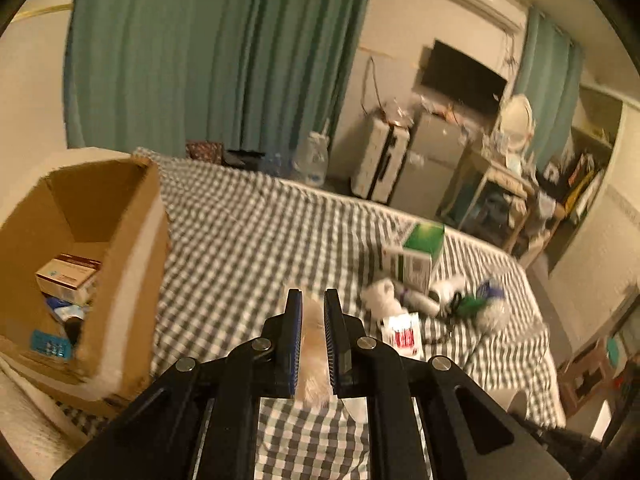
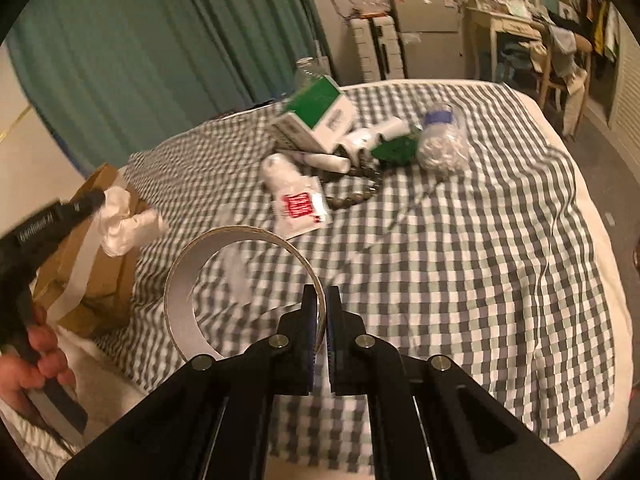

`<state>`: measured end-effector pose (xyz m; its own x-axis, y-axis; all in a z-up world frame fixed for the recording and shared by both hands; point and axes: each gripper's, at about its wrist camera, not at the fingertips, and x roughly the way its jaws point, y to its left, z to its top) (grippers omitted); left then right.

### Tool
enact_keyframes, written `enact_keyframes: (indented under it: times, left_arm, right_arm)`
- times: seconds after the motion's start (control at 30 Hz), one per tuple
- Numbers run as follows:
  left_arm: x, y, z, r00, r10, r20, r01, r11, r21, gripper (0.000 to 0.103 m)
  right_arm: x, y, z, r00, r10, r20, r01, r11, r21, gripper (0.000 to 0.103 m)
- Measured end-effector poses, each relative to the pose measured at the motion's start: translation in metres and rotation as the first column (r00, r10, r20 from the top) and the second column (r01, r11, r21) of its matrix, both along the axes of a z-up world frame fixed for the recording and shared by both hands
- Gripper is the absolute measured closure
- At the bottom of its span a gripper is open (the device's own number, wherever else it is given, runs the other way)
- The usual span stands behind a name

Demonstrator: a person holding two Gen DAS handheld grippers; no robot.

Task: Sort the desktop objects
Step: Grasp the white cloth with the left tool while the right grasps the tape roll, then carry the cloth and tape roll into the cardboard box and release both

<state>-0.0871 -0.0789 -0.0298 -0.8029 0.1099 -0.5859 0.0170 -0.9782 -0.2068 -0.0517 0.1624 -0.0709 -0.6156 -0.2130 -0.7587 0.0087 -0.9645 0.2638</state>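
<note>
Bedroom setup: checked bedspread (image 2: pixel 460 260) on a bed, teal curtains behind, cardboard box (image 1: pixel 116 264) at the bed's left edge as the drop target. It already holds a small carton and some blue items.

Left claw (image 1: pixel 312 300): pads nearly together, pinching a soft whitish wad (image 1: pixel 316 344), probably crumpled tissue or a bag. In the right wrist view the same wad (image 2: pixel 124 220) hangs from the claw just beside the box's near corner, apparently not over the opening.

Right claw (image 2: pixel 322 294): pressed together on the rim of a tape roll (image 2: pixel 240 292), gripped at the ring's right edge, roll hanging out to the left, clear of the bedspread.

So you're mid-transport with both claws loaded; judging by this, the step is delivery to the box.

Unsorted pile sits mid-bed, well apart from the box: green-and-white carton (image 2: pixel 316 116) tilted, white tubes (image 2: pixel 372 136), red-printed sachet (image 2: pixel 300 208), a bag of white stuff (image 2: pixel 440 144), plus a cable or chain, too blurred to tell.

Next move, my read:
- Bring the left claw over the box opening before you let go; the wad is light and may cling to the pads.
- Tape roll goes in after; it's pinched off-centre, so expect it to swing. Lower it in, don't drop from height.
- Keep the two claws from crossing at the box.
</note>
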Motion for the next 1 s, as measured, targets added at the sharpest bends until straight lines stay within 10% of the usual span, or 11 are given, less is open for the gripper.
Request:
enact_keyframes:
  times: [0.27, 0.43, 0.5, 0.6, 0.87, 0.93, 0.97, 1.0]
  left_arm:
    - [0.001, -0.065, 0.041, 0.993, 0.092, -0.078, -0.083, 0.99, 0.117, 0.092]
    - [-0.017, -0.089, 0.027, 0.999, 0.023, 0.041, -0.028, 0.993, 0.116, 0.084]
    - [-0.025, -0.074, 0.007, 0.995, -0.033, 0.095, 0.027, 0.998, 0.064, 0.04]
    - [-0.032, -0.045, -0.026, 0.973, -0.15, 0.177, 0.134, 0.986, 0.099, 0.012]
    - [-0.058, 0.032, -0.13, 0.832, -0.22, 0.509, 0.221, 0.973, 0.061, 0.013]
    - [-0.06, 0.038, -0.147, 0.82, -0.191, 0.539, 0.233, 0.972, -0.01, 0.043]
    - [-0.06, 0.039, -0.149, 0.819, -0.177, 0.547, 0.234, 0.972, -0.036, 0.08]
    - [-0.058, 0.038, -0.149, 0.826, -0.15, 0.544, 0.228, 0.971, -0.078, 0.087]
  right_arm:
    - [-0.016, -0.058, 0.051, 0.99, 0.123, -0.064, -0.122, 0.992, 0.008, 0.099]
    - [-0.034, -0.097, 0.078, 0.975, 0.181, -0.128, -0.175, 0.983, 0.058, 0.099]
    - [-0.04, -0.097, 0.076, 0.978, 0.162, -0.133, -0.157, 0.987, 0.044, 0.099]
    - [-0.043, -0.084, 0.063, 0.987, 0.12, -0.103, -0.118, 0.993, 0.023, 0.099]
    - [-0.031, -0.018, 0.019, 1.0, -0.01, -0.024, 0.009, 0.999, -0.04, 0.099]
    - [-0.027, -0.004, 0.011, 1.0, -0.028, -0.015, 0.027, 0.998, -0.063, 0.099]
    - [-0.025, 0.003, 0.005, 0.999, -0.037, -0.006, 0.036, 0.997, -0.066, 0.099]
    - [-0.024, 0.007, 0.001, 0.999, -0.042, -0.001, 0.042, 0.997, -0.071, 0.099]
